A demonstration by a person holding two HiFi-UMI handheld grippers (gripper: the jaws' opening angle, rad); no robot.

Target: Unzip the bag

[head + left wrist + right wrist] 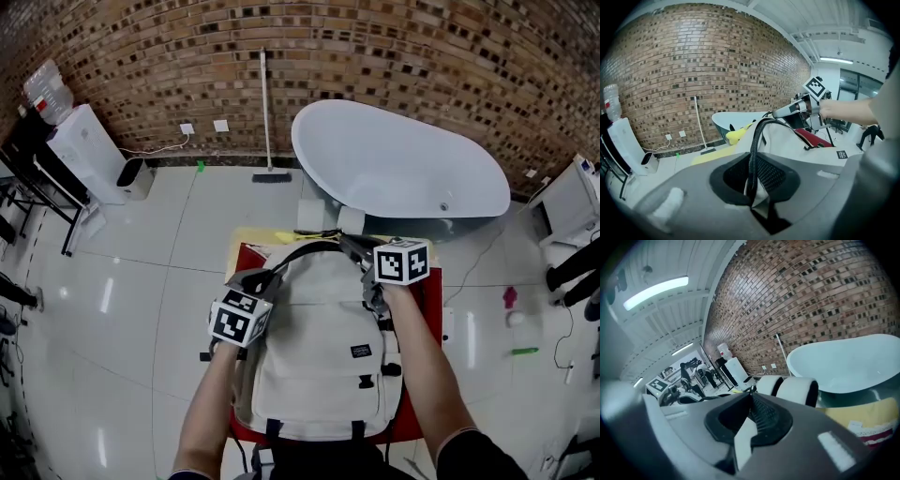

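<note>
Left gripper [753,190]: jaws clamped on bag [323,347] fabric, black carry handle [754,140] rising between them. Right gripper [749,423]: jaws closed on a pale tab [743,440] at the bag's top edge. Bag spreads beneath both.

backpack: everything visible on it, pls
The backpack is cream fabric with a black band arching over its top, a small black label and black bottom straps. It lies flat, front up, on a red surface. Left tongs clamp that band and fabric; right tongs pinch a pale strip at top right.
</note>
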